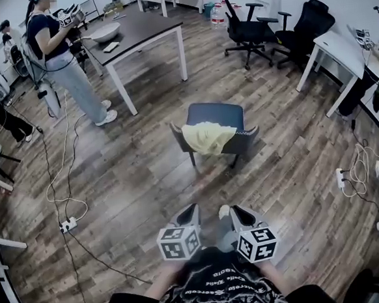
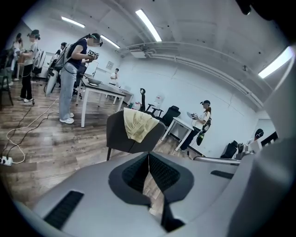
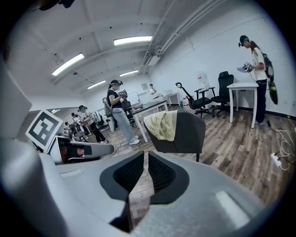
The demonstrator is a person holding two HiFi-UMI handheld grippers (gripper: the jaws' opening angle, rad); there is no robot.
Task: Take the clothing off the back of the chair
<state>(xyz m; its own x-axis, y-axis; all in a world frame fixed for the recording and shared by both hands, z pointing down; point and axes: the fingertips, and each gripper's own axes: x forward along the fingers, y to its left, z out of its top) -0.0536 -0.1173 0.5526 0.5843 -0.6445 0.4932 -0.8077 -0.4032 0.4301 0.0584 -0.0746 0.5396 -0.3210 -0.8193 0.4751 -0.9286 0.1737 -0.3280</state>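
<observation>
Ahead, the yellow clothing (image 1: 208, 138) hangs over the back of the chair (image 1: 218, 115), well apart from the left hand-held gripper (image 1: 186, 214), closed and empty, and the right hand-held gripper (image 1: 239, 213), closed to a slit, also empty. For a clean lift, the jaws likely need to open on approach and pinch the clothing's top fold, not the chair's edge.

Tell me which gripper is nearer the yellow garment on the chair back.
Left, but barely. Both grippers hang well short of the yellow garment, floor between. In the head view the left gripper sits below its left edge, the right gripper below its right edge.
</observation>
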